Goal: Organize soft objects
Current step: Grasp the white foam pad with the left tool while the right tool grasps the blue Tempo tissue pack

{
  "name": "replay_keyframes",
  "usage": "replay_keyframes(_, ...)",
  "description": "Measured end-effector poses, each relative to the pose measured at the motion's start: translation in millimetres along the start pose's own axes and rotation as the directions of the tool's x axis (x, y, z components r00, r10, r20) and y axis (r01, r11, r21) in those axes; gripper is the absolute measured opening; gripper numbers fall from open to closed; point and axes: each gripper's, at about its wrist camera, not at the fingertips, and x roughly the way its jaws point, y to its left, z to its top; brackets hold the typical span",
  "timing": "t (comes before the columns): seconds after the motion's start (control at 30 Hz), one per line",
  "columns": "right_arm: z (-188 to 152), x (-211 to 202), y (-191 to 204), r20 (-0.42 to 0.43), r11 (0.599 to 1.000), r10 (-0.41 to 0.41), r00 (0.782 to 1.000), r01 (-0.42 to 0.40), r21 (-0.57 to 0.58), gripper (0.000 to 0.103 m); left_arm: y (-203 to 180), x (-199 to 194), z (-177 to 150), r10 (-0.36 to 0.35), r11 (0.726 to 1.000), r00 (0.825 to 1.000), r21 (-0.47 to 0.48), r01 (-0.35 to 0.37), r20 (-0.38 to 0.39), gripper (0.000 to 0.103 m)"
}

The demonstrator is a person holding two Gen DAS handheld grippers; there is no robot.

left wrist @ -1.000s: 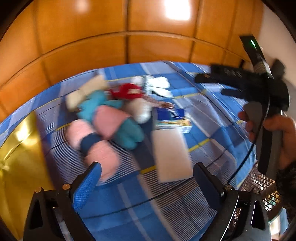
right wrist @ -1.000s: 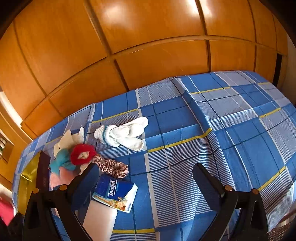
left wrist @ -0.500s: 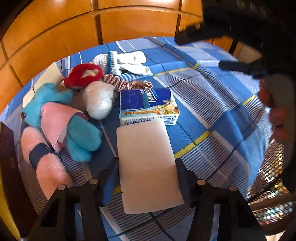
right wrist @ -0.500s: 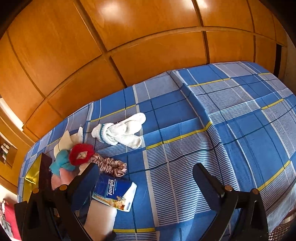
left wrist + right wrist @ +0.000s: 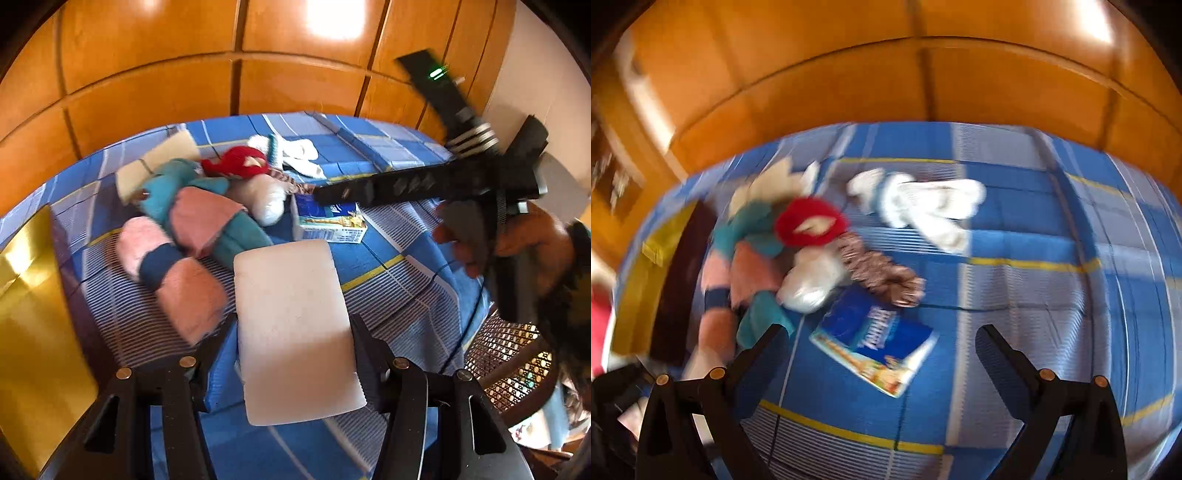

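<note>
My left gripper is shut on a white foam pad, with a finger pressed against each long side, holding it above the blue checked bedspread. Beyond it lie a pink rolled towel with a navy band, a teal and pink plush, a red fuzzy item, a white bundle, white socks and a blue tissue pack. My right gripper is open over the tissue pack, nothing between its fingers; that view is blurred. A brown striped scrunchie lies beside the pack.
A shiny gold box stands at the left edge of the bed. Wooden wardrobe panels rise behind it. A woven cane seat sits below the bed's right edge. A hand carries the right gripper across the upper right.
The left gripper went from wide open to shut on the white pad, then drew back with it. The right gripper rolled and swung down toward the pile and tissue pack.
</note>
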Motion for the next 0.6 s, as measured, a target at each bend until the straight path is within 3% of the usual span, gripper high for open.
replay_keyframes(0.13, 7.4, 27.8, 19.0, -0.095, 0.986, -0.024, 0.995, 0.008, -0.168, 0.103, 10.2, -9.4, -4.1, 0.002, 1.0, 1.0, -0.029, -0.001, 0.03, 0.059)
replay_keyframes(0.27, 8.1, 49.5, 21.4, -0.193, 0.973, -0.05, 0.98, 0.004, -0.231, 0.101, 22.6, -24.2, -6.8, 0.005, 0.997, 0.998, -0.077, 0.0, 0.062, 0.059)
replay_keyframes(0.37, 2.9, 45.4, 25.9, -0.223, 0.974, -0.02, 0.975, -0.031, -0.223, 0.079, 34.3, -35.5, -9.3, 0.006, 0.993, 0.996, -0.12, 0.005, 0.09, 0.059)
replay_keyframes(0.47, -9.2, 39.3, 35.8, -0.228, 0.971, 0.025, 0.973, -0.078, -0.225, 0.069, 49.5, -46.7, -12.3, 0.007, 0.983, 0.994, -0.183, 0.013, 0.11, 0.059)
replay_keyframes(0.53, -17.9, 40.6, 42.8, -0.224, 0.967, 0.015, 0.974, -0.071, -0.245, 0.055, 58.8, -53.2, -14.0, 0.013, 0.976, 0.993, -0.217, 0.013, 0.119, 0.059)
replay_keyframes(0.6, -23.8, 44.4, 47.1, -0.201, 0.966, -0.002, 0.98, -0.05, -0.252, 0.054, 73.5, -64.4, -16.6, 0.03, 0.964, 0.991, -0.267, 0.006, 0.131, 0.059)
